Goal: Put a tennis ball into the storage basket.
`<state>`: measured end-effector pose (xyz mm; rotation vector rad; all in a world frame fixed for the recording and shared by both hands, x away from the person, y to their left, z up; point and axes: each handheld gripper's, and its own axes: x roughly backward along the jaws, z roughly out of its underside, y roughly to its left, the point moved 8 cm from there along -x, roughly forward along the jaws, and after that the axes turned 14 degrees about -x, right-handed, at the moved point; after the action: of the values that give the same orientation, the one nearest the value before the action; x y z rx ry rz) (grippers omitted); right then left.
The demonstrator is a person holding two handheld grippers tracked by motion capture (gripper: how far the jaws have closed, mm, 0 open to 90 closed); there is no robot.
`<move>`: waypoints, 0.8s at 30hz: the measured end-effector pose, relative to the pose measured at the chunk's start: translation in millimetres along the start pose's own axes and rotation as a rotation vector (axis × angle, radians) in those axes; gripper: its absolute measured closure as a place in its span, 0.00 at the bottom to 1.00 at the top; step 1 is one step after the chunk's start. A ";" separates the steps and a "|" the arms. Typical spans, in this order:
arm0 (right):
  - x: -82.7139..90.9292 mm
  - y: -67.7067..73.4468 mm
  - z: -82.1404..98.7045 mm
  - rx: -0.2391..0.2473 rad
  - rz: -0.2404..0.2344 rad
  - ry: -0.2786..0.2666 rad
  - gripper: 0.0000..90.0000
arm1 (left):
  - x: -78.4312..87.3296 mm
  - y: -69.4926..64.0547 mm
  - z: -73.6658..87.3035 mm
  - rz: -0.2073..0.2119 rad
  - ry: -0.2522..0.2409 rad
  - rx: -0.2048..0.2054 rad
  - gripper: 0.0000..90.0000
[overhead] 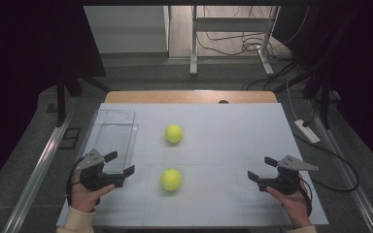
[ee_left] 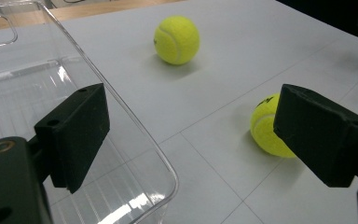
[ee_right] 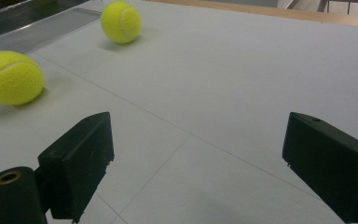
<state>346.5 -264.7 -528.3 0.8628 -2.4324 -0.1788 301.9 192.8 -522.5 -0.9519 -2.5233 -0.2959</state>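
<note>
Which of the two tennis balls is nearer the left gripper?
The near ball, lying just right of the left gripper and level with both hands. The far ball sits deeper on the table, beside the clear tray.

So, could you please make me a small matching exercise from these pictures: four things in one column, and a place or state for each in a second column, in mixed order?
Column one:
1. clear plastic container
2. far tennis ball
3. near tennis ball
4. right gripper

Column two:
a. lies on the table between the two grippers, closer to the left gripper
b. open, with nothing between its jaws
c. empty, at the left edge of the table
d. lies near the middle of the table, beside the container

Pairs: 1-c, 2-d, 3-a, 4-b
</note>
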 end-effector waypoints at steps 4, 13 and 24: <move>-0.6 0.1 0.6 0.000 -0.002 0.003 0.10 | -2.6 -0.4 1.1 0.000 0.009 -0.003 0.13; -1.8 -2.3 2.2 -0.016 -0.005 0.003 0.10 | -6.1 -0.6 2.7 0.000 0.026 -0.001 0.13; -2.1 -5.1 6.3 -0.035 -0.014 0.011 0.10 | -4.8 -2.6 0.2 -0.002 0.021 0.003 0.13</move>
<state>347.3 -267.8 -536.1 0.8642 -2.4063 -0.2201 303.3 188.1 -525.0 -0.9399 -2.5050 -0.3010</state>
